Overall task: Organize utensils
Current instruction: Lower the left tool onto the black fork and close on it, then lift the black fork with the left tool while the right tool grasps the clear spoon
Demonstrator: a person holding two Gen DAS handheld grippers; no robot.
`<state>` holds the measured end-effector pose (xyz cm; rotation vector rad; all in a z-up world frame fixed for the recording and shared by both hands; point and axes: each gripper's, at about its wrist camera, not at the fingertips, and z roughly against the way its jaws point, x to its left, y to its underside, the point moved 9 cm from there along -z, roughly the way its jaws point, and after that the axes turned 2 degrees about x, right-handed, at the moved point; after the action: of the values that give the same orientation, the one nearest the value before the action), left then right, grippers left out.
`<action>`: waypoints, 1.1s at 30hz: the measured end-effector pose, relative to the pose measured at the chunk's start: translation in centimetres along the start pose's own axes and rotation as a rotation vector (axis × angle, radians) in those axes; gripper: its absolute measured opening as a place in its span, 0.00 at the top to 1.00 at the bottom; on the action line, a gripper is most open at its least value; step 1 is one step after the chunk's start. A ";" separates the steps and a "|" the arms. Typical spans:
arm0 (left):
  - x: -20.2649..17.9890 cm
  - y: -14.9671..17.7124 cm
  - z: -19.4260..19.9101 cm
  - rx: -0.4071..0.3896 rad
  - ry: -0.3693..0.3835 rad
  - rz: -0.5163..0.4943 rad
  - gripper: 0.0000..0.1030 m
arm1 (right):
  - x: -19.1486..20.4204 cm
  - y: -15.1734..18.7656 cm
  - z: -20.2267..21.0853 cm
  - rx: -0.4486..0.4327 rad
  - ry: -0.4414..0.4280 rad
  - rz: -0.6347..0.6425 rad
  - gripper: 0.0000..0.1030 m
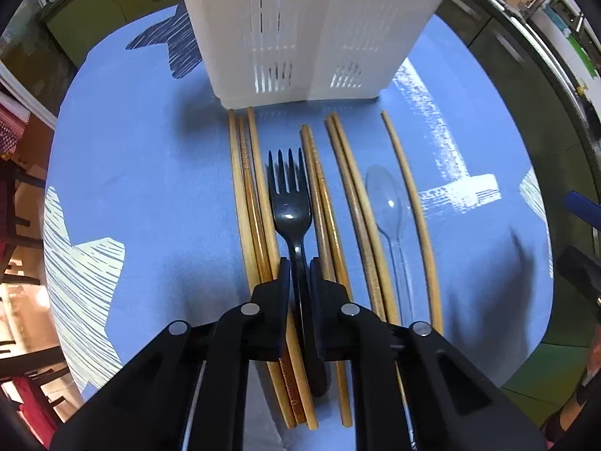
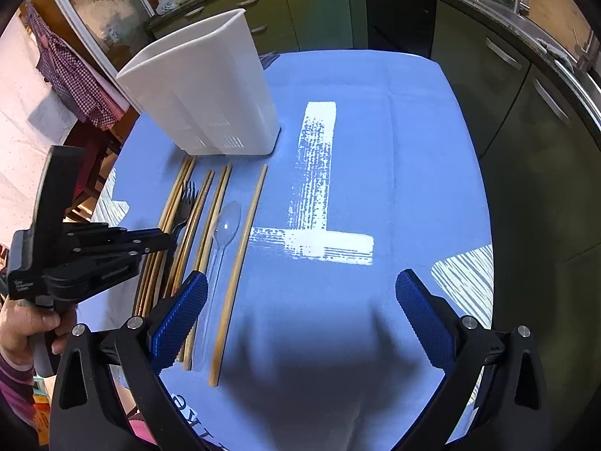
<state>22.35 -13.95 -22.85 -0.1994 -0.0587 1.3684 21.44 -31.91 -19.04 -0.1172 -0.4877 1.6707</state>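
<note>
A black plastic fork (image 1: 289, 203) lies tines-forward among several wooden chopsticks (image 1: 251, 203) on the blue tablecloth. My left gripper (image 1: 299, 268) is shut on the fork's handle, its fingers pressing both sides. A clear plastic spoon (image 1: 388, 203) lies to the right between chopsticks. The white slotted utensil holder (image 1: 300, 37) stands upright just beyond the row. In the right wrist view, my right gripper (image 2: 300, 293) hangs open over bare cloth, right of the spoon (image 2: 225, 229) and a single chopstick (image 2: 240, 263). The left gripper (image 2: 165, 242) shows there over the fork (image 2: 186, 203).
The blue tablecloth (image 2: 413, 158) carries a white printed mark right of the utensils. Green cabinets (image 2: 507, 131) and a counter run behind and to the right of the table. A chair with checked cloth (image 2: 75, 75) stands at the left. A person's hand (image 2: 22, 327) holds the left gripper.
</note>
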 end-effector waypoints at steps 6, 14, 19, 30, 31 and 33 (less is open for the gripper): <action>-0.7 -0.2 -1.1 0.020 -0.012 0.000 0.90 | 0.4 0.4 0.0 0.005 0.007 0.021 0.04; -0.5 -1.1 -1.0 -0.013 0.001 0.012 0.91 | 0.8 0.9 -0.2 0.028 0.047 0.045 0.04; -0.6 -1.6 2.8 -0.156 0.050 0.000 0.91 | 2.1 1.2 -1.2 0.074 0.030 0.052 0.04; 0.2 0.3 12.1 -0.437 0.109 -0.047 0.91 | 7.4 1.0 -6.6 0.224 0.000 0.091 0.41; 0.2 0.5 12.4 -0.437 0.115 -0.050 0.91 | 7.8 1.0 -6.9 0.230 0.001 0.094 0.47; 0.1 1.0 12.8 -0.443 0.113 -0.062 0.91 | 8.6 1.0 -7.6 0.248 0.013 0.105 0.61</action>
<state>19.37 -12.24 -10.51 -0.6407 -0.2719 1.2663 21.81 -21.82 -24.60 0.0286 -0.2652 1.8182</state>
